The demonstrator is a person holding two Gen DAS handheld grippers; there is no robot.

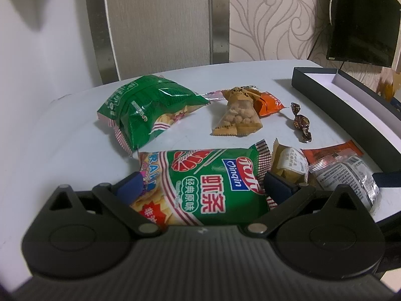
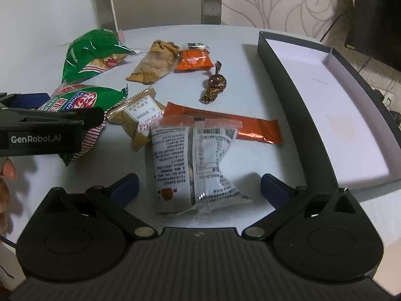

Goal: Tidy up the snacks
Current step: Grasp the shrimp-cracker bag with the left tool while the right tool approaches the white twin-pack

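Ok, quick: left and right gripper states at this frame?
Left gripper: open, jaws straddling the green Qinqin shrimp chips bag, not clamped.
Right gripper: open, empty, jaws either side of the clear white-label packet.

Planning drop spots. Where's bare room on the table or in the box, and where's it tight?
Free: the whole white floor of the open box, and the table strip between its dark left wall and the twisted candy. Also the table's left part beside the far green chip bag. Crowded: the centre, where the white-label packet, long orange bar and tan packet overlap.
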